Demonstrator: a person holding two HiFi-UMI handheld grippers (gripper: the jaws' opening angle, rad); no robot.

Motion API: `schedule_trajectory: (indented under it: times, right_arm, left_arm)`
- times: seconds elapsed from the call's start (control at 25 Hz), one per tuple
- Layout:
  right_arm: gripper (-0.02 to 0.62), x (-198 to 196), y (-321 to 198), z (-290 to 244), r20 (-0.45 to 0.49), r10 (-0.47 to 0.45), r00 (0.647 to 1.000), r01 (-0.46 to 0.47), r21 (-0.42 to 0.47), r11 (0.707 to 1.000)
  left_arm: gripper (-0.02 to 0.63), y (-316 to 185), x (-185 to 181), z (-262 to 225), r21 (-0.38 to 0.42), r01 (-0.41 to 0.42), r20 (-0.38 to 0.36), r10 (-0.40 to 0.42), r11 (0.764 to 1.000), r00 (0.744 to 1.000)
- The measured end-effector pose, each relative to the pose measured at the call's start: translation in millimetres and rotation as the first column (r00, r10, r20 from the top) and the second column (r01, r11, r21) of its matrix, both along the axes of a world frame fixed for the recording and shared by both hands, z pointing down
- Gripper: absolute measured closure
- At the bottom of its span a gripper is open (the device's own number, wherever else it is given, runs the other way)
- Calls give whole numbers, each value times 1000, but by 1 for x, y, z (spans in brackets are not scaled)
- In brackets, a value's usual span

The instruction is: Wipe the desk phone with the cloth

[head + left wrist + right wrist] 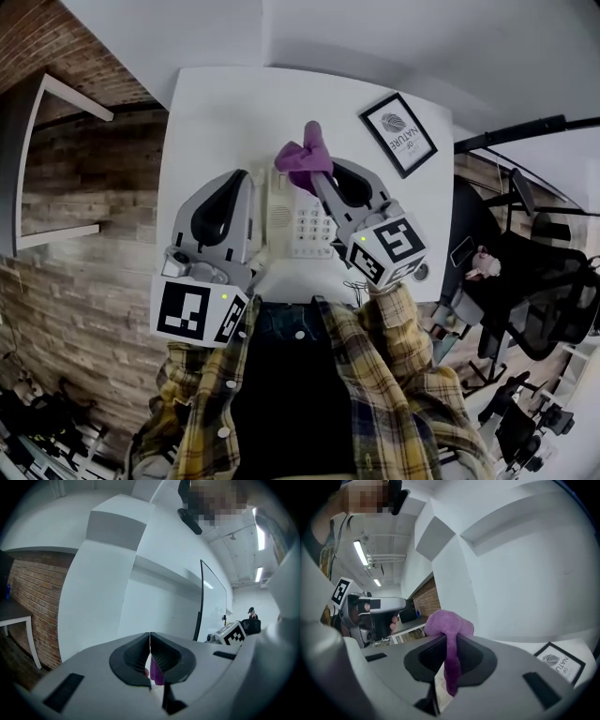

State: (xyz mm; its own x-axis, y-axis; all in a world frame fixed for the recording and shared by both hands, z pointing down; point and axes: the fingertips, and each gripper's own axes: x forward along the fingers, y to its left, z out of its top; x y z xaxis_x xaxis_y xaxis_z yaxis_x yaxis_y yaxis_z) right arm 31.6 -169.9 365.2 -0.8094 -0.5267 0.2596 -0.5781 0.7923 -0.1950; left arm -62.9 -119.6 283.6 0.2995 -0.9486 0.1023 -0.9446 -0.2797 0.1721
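A person in a plaid shirt (375, 384) stood at a white desk (211, 112) with a gripper in each hand, both pointed towards the desk phone (302, 223) that sat near the desk's front edge. The right gripper (317, 180) was clamped on a purple cloth (305, 155), its jaws pressed together on the fabric; the right gripper view showed the cloth bunched above the jaw tips, with a tail hanging down through the gap between the pads. The cloth was held at the far end of the phone, over its upper edge, though whether the fabric actually touched the casing could not be made out from the head view. The left gripper (246, 180) lay just beside the phone on its left side, its jaws drawn fully together at the tips with nothing gripped between them; in the left gripper view only a sliver of the purple cloth showed beyond them through the narrow slot lower down. A framed picture (398, 134) rested flat near the desk's far right corner, well apart from the phone. A brick wall (80, 234) ran along the left of the desk, and a black office chair (544, 291) stood to the right.
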Motion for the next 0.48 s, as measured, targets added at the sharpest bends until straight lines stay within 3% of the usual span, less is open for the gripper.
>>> schedule_trajectory:
  times: [0.24,0.48]
  right_arm:
    - [535,-25,-7,35,-24,-36,999,34,-61,998]
    - [535,-42,-7,77,-117,-98,988,85,-117,989]
  left_arm:
    - [590,1,-5,2,-5,6,-2,-6,1000,1000]
    - [589,4,-9,6,-21,8,-6,-9,1000,1000]
